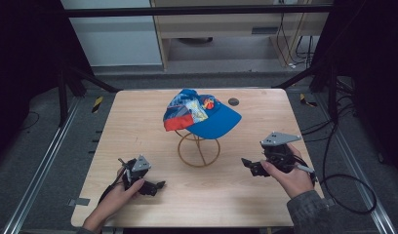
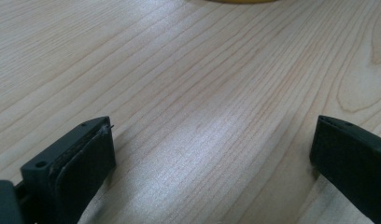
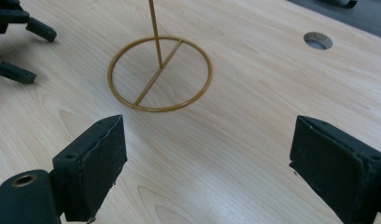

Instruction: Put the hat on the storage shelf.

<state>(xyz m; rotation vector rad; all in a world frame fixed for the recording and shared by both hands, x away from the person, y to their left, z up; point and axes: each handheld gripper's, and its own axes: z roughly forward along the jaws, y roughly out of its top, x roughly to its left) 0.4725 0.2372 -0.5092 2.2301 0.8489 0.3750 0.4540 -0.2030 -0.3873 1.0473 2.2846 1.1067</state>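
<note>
Both my claws, left gripper [image 1: 160, 185] and right gripper [image 1: 244, 162], gape wide, holding nothing. At twelve o'clock, a patchwork fabric cap [image 1: 202, 115] tops a thin brass-wire stand [image 1: 198, 151] on the pale wood-grain table [image 1: 138, 126].

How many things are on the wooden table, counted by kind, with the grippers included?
Baseball cap: 1
Wire hat stand: 1
Grippers, left gripper and right gripper: 2
Total: 4

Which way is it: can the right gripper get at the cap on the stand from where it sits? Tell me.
Probably yes. The right gripper is open, and bare table lies between it and the wire stand. The cap sits atop that stand with nothing over it.
</note>
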